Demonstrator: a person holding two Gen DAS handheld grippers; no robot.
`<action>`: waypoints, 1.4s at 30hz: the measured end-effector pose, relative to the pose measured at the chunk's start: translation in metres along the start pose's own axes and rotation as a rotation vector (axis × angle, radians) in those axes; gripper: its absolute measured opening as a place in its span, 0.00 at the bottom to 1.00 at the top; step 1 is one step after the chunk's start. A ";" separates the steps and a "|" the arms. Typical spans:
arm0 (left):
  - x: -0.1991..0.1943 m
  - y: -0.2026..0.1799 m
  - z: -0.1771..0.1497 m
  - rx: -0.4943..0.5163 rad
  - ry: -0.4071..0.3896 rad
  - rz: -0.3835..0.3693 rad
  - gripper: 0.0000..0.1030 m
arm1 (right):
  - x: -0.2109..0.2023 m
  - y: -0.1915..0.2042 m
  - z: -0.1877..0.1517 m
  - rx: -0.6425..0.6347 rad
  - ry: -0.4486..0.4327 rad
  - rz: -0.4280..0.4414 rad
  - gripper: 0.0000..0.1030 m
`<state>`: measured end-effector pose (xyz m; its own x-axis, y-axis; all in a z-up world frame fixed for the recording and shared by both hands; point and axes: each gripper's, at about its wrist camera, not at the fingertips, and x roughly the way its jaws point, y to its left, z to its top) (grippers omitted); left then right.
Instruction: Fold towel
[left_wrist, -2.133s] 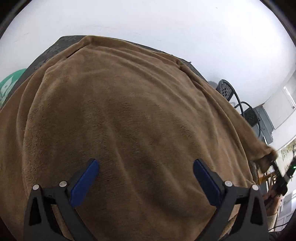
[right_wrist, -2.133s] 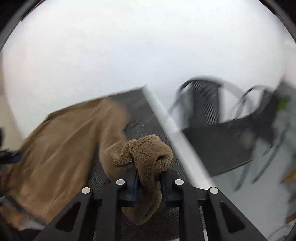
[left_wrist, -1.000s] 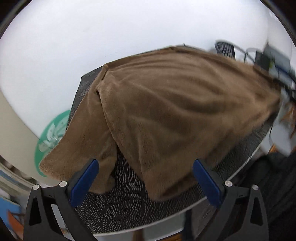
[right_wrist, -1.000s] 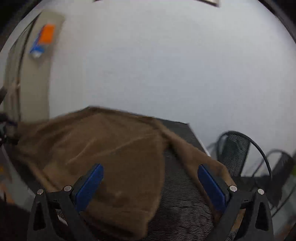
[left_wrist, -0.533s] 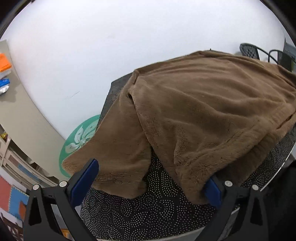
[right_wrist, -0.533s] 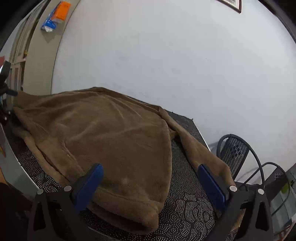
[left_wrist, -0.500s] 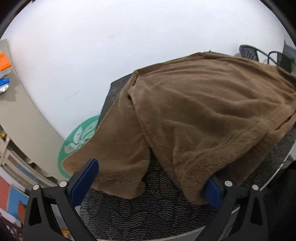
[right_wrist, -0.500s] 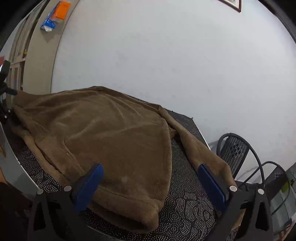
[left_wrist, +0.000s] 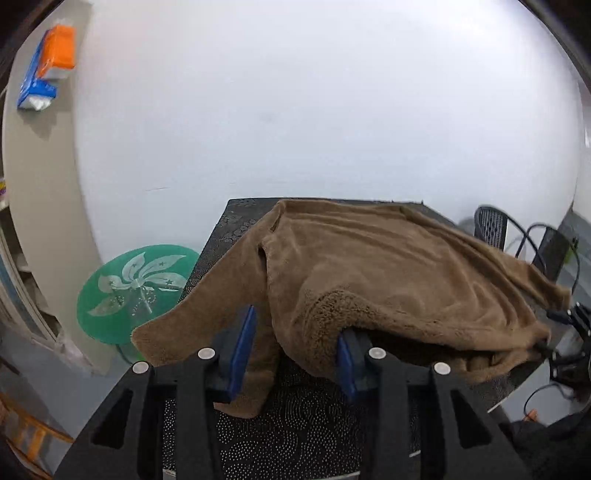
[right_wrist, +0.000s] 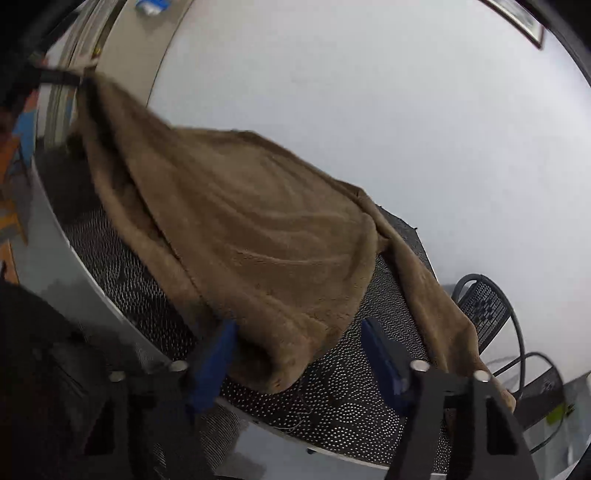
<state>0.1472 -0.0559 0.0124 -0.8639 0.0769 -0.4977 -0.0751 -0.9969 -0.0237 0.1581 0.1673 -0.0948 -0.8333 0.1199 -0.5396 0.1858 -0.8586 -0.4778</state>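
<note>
A big white wall (left_wrist: 314, 110) stands behind the table. The table (left_wrist: 306, 417) is dark, with lots of tiny white dots on top and a pale edge. Everything here is told from that table.

On top of the table lies the towel (left_wrist: 388, 269). It is brown and fluffy, and it is folded over itself in a messy way. It covers most of the table top. One flap of the towel hangs over the left edge of the table. In the right wrist view the towel (right_wrist: 240, 236) is stretched up and away from the table at its far left corner, where something dark meets it, but that part is too blurry to tell what.

On the floor to the left of the table is a round green mat (left_wrist: 136, 291) with a white flower on it. To the right of the table stands a black chair (right_wrist: 487, 306) with a holey back.

Down at the near edge of the table is the left gripper (left_wrist: 291, 350). Its blue fingers (left_wrist: 242, 350) are partly apart, with the near fold of the towel between them. The right finger pushes into the fluff. I cannot tell if it truly has hold yet.

The right gripper (right_wrist: 299, 360) is also at the near edge of the table. Its blue fingers (right_wrist: 214, 362) are wide apart around a corner of the towel, not squeezing it.
</note>
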 end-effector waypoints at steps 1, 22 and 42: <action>-0.001 -0.003 -0.002 0.012 0.004 0.001 0.44 | 0.003 0.003 0.001 -0.016 0.003 -0.026 0.43; 0.010 0.008 -0.078 0.314 0.351 -0.145 0.45 | -0.012 -0.005 -0.029 -0.062 0.210 -0.088 0.11; -0.018 0.014 -0.006 0.118 0.173 -0.507 0.84 | -0.042 -0.076 -0.015 0.328 -0.029 0.129 0.85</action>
<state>0.1643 -0.0710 0.0161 -0.6116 0.5331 -0.5845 -0.5246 -0.8264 -0.2048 0.1864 0.2355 -0.0464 -0.8292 -0.0099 -0.5589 0.1171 -0.9807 -0.1563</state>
